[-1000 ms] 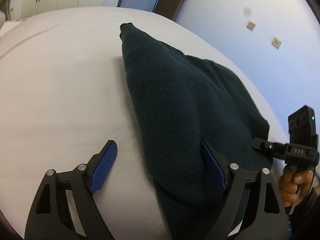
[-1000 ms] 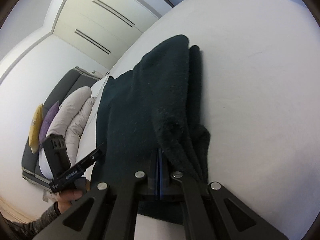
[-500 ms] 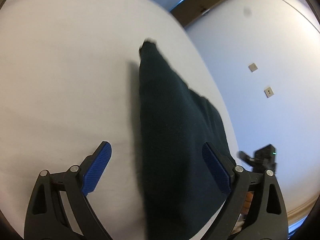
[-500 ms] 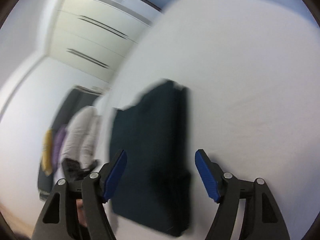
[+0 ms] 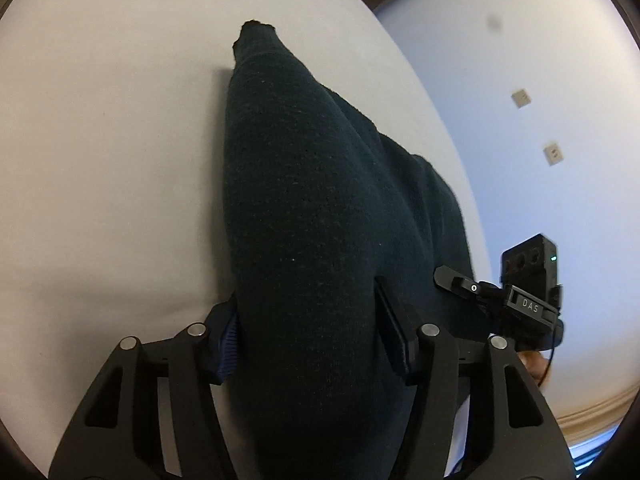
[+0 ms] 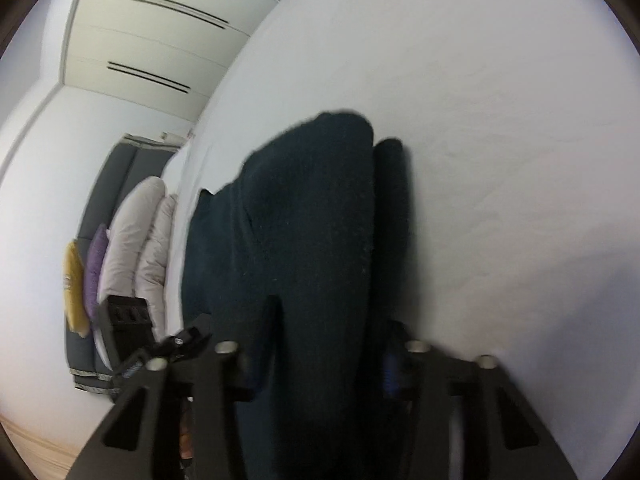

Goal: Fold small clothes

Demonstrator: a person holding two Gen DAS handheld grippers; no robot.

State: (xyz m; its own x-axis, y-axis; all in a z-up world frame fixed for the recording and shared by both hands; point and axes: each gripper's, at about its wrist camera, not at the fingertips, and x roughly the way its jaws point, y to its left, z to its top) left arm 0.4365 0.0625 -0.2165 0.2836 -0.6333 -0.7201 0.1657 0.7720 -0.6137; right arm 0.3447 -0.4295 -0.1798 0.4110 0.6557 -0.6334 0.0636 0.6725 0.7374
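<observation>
A dark green knitted garment (image 5: pixel 312 184) lies folded lengthwise on a white bed (image 5: pixel 100 140). My left gripper (image 5: pixel 308 320) straddles its raised near end. The jaws are closing, and both blue pads (image 5: pixel 228 340) press into the fabric. In the right wrist view the same garment (image 6: pixel 312 208) runs away from my right gripper (image 6: pixel 320 344), whose jaws are also closing with the thick fold filling the gap between them. That picture is blurred. Each gripper shows at the other view's edge: the right gripper (image 5: pixel 520 300) at right, the left gripper (image 6: pixel 132 332) at lower left.
The bed's white sheet (image 6: pixel 500 160) spreads wide around the garment. A wall with two sockets (image 5: pixel 521 98) stands past the bed's edge. A grey sofa (image 6: pixel 120 168) with pale, purple and yellow cushions and white wardrobe doors (image 6: pixel 160 40) lie beyond.
The right gripper, shut on the garment's edge a second ago, let go and opened wide. The left was open too. Both have now moved in and narrowed around the garment's fold.
</observation>
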